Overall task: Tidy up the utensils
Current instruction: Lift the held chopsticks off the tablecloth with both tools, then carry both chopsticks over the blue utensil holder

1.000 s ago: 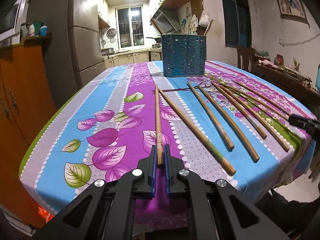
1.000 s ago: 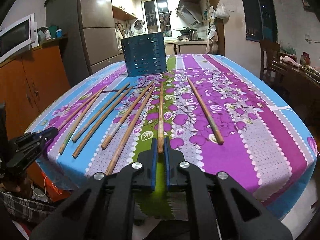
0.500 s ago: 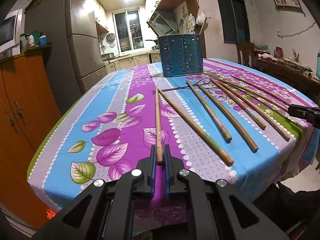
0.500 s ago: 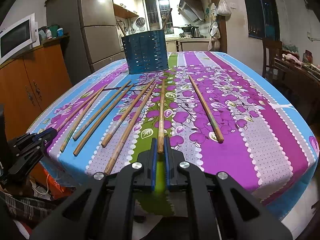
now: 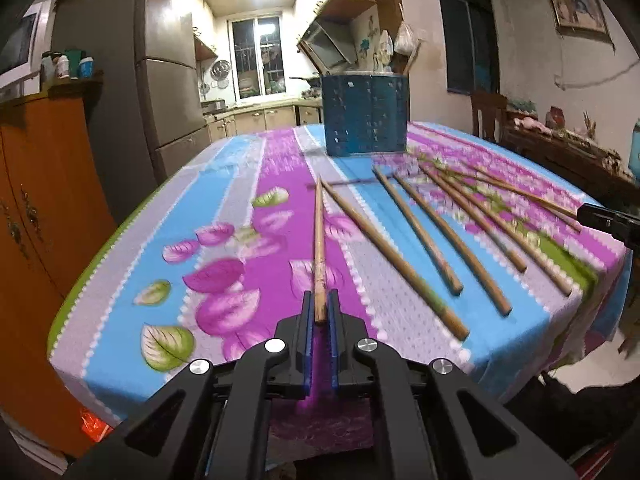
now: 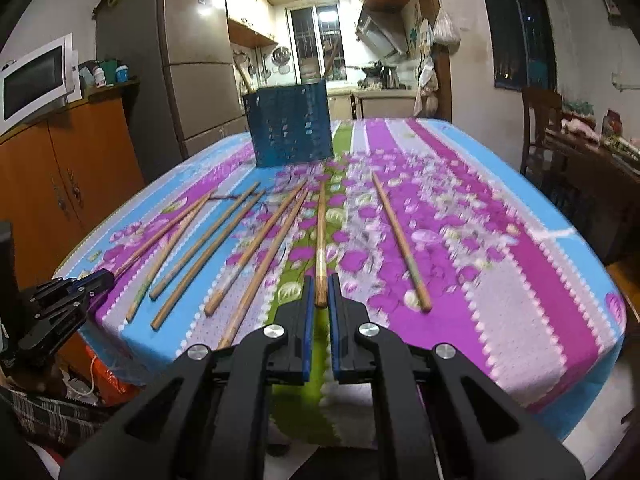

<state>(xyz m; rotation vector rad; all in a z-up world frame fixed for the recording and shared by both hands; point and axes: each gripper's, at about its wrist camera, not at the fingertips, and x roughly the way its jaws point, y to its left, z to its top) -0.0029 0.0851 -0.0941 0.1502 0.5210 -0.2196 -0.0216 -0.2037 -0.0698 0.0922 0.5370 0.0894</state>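
Note:
Several long wooden chopsticks lie on a floral tablecloth. My left gripper [image 5: 319,307] is shut on the near end of the leftmost chopstick [image 5: 319,240], which points toward the blue perforated utensil holder [image 5: 366,115] at the far end. My right gripper [image 6: 321,294] is shut on the near end of another chopstick [image 6: 321,236], which is lifted slightly. The holder [image 6: 290,126] stands behind it with utensil handles sticking out. Loose chopsticks [image 6: 256,240] lie to its left and one [image 6: 400,242] to its right.
The table's [image 5: 240,168] near edge is just ahead of both grippers. An orange cabinet [image 5: 36,200] and a fridge [image 5: 160,92] stand left. A wooden chair [image 6: 540,120] and a cluttered side table [image 5: 568,148] stand right. The other gripper shows at each view's edge [image 6: 60,300].
Both grippers have risen and pulled back a little with their chopsticks held. The views have tilted up, and the table looks farther away and blurred.

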